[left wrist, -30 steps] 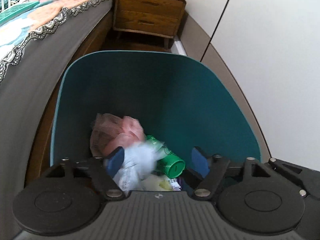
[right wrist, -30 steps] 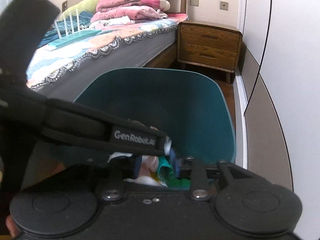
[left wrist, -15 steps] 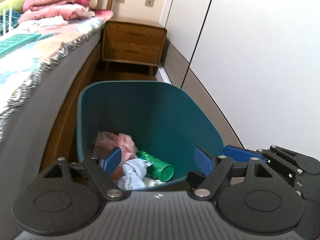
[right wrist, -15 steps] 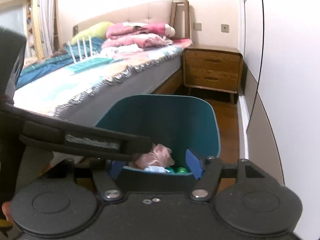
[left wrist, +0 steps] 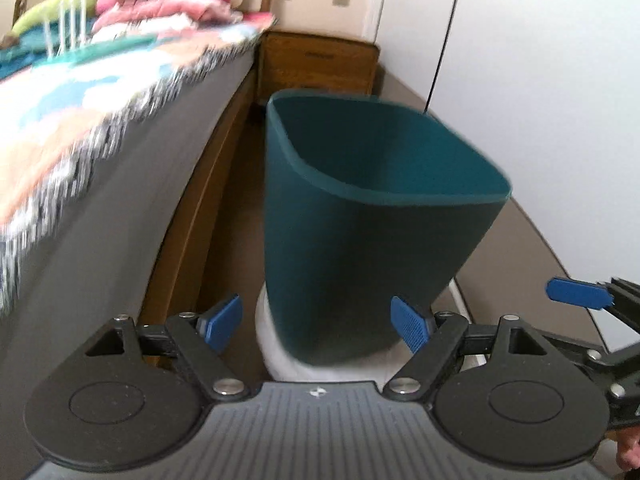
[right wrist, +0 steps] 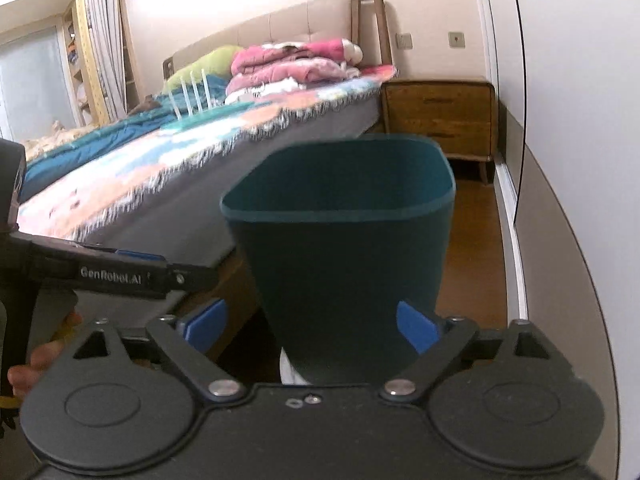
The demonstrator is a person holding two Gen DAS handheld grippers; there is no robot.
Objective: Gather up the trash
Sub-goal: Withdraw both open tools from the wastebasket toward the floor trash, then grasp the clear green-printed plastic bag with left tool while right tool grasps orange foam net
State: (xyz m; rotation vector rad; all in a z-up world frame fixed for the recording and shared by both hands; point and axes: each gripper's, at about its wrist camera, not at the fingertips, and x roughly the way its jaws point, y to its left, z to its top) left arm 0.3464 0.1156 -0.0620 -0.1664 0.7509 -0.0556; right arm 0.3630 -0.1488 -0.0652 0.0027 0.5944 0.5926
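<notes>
With my left gripper (left wrist: 316, 322) apart and empty and my right gripper (right wrist: 310, 318) opening on nothing, both facing the teal bin (left wrist: 372, 216) on the floor beside the bed (left wrist: 120, 160), I judge I'm between drops and must next find more trash.

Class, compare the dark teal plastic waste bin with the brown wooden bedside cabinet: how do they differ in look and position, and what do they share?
The dark teal plastic waste bin is open-topped and tapers towards its base; the brown wooden bedside cabinet is boxy, closed, with drawer fronts and short legs. The bin stands near the camera; the cabinet stands farther back, at the head of the bed. Both are upright on the floor between bed and wall.
</notes>
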